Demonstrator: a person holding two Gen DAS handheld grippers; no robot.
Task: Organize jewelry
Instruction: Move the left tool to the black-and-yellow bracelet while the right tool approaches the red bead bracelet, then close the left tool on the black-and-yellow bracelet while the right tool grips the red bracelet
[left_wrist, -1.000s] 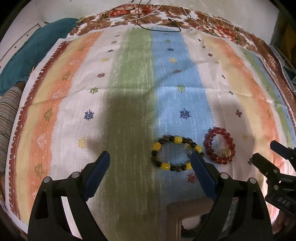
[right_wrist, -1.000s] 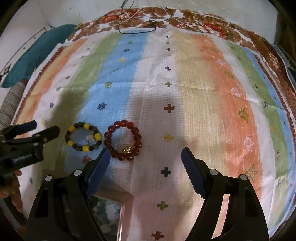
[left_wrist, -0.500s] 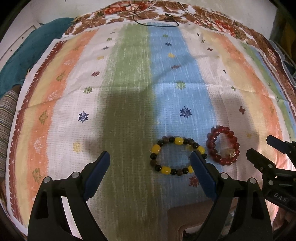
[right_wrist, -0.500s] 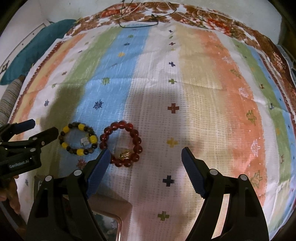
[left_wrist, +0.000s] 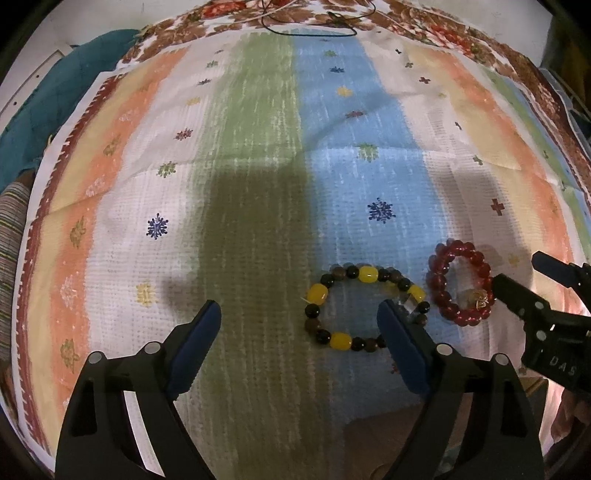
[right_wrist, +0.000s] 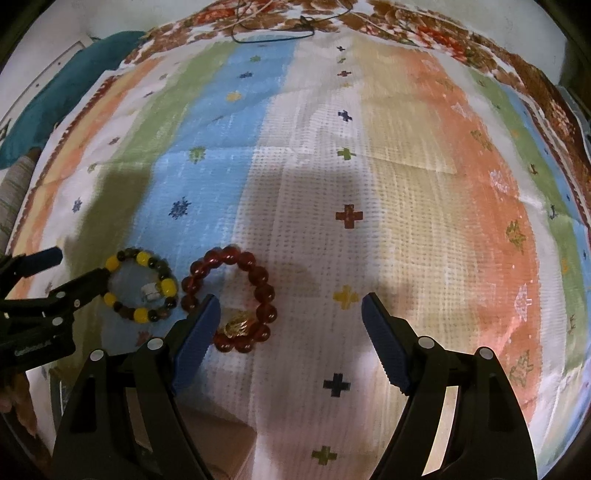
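Note:
A yellow-and-dark bead bracelet (left_wrist: 364, 308) lies flat on the striped cloth (left_wrist: 258, 184), and a red bead bracelet (left_wrist: 460, 282) with a gold charm lies just right of it. My left gripper (left_wrist: 299, 325) is open and empty; its right finger overlaps the yellow bracelet's right edge. My right gripper (right_wrist: 290, 317) is open and empty; its left finger sits over the red bracelet (right_wrist: 231, 297), next to the yellow bracelet (right_wrist: 142, 284). Each gripper shows at the edge of the other's view.
A wooden box corner (left_wrist: 391, 443) sits at the near edge below the bracelets. A thin dark cord (left_wrist: 306, 29) lies at the cloth's far end. A teal cushion (left_wrist: 48, 110) lies off the left side.
Both grippers have moved forward and lower toward the bracelets, which now appear larger and closer to the fingers. The bracelets have not moved on the cloth.

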